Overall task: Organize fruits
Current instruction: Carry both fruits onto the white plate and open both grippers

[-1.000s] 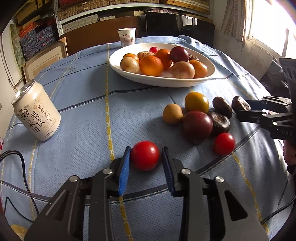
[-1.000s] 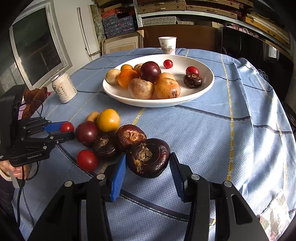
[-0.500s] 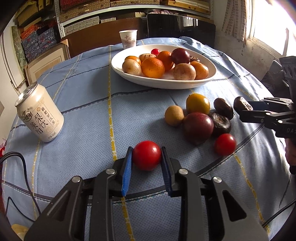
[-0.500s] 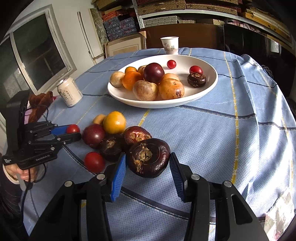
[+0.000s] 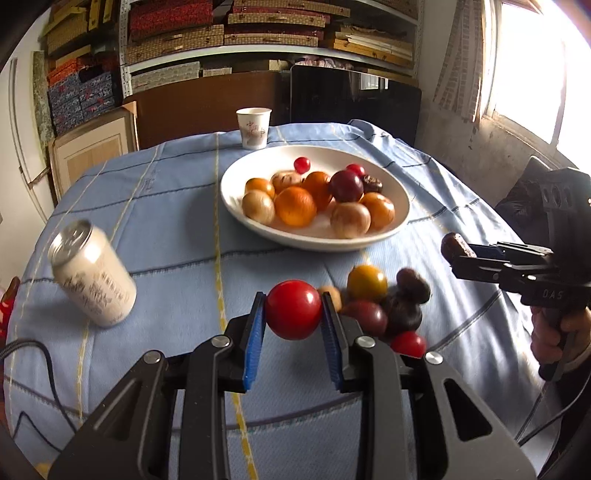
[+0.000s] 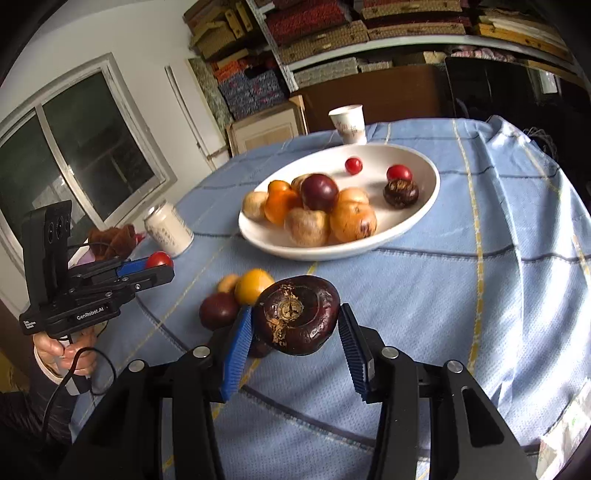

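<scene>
Looked like a lived-in home room doubling as storage, not a lab: a round table under a blue checked tablecloth point(image 5: 177, 221) held a white fruit bowl point(image 5: 236, 206), a drink can point(image 5: 92, 280) at 9 o'clock and a paper cup point(image 5: 253, 127) at 12. Behind it at 12 o'clock ran metal shelves point(image 5: 258, 33) packed with stacked fabric-covered boxes, with a wooden cabinet point(image 5: 207, 103) below. A bright window point(image 5: 535, 66) sat at 2 o'clock in a stained, worn wall, and another sliding window point(image 6: 85, 147) showed in the right wrist view at 10 o'clock.
</scene>
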A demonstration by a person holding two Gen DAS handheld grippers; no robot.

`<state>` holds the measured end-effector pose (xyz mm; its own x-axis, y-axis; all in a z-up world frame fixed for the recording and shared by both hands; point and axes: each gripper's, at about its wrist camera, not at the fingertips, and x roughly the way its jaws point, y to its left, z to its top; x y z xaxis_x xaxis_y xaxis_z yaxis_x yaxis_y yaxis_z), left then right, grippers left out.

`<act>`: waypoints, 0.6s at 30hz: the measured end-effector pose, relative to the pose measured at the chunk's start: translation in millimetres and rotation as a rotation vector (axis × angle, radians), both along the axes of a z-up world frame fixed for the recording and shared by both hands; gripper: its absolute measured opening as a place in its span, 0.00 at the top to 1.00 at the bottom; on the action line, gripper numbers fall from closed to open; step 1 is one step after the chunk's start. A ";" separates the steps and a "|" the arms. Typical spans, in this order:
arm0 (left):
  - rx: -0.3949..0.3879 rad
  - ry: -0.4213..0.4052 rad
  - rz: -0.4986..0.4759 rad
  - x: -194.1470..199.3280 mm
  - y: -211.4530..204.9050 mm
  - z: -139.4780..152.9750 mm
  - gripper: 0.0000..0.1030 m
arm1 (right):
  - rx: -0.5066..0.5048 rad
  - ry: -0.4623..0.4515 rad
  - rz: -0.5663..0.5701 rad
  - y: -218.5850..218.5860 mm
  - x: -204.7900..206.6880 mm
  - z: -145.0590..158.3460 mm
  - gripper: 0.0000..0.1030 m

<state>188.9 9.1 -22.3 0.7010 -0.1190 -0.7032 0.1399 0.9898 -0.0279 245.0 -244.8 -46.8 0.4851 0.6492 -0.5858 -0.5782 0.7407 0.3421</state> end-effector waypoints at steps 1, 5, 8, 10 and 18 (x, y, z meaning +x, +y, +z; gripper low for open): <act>0.002 0.000 -0.004 6.8 -2.0 2.4 0.72 | 0.004 -0.015 -0.019 0.2 3.2 2.1 0.54; -0.001 -0.006 -0.004 39.7 -13.5 9.2 0.72 | 0.029 -0.068 -0.094 0.6 17.4 10.1 0.54; -0.023 -0.014 0.000 61.0 -19.0 14.0 0.72 | 0.018 -0.113 -0.160 4.7 28.4 16.4 0.54; -0.021 -0.022 0.003 75.5 -22.1 17.1 0.72 | -0.008 -0.143 -0.203 10.5 38.1 19.6 0.54; -0.059 -0.023 0.072 126.1 -23.5 17.2 0.72 | -0.037 -0.113 -0.248 21.8 84.6 12.6 0.54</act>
<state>315.0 -14.3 -5.1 0.7253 -0.1087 -0.6798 0.0701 0.9940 -0.0841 329.6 -223.0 -34.2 0.6900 0.4821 -0.5398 -0.4109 0.8749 0.2562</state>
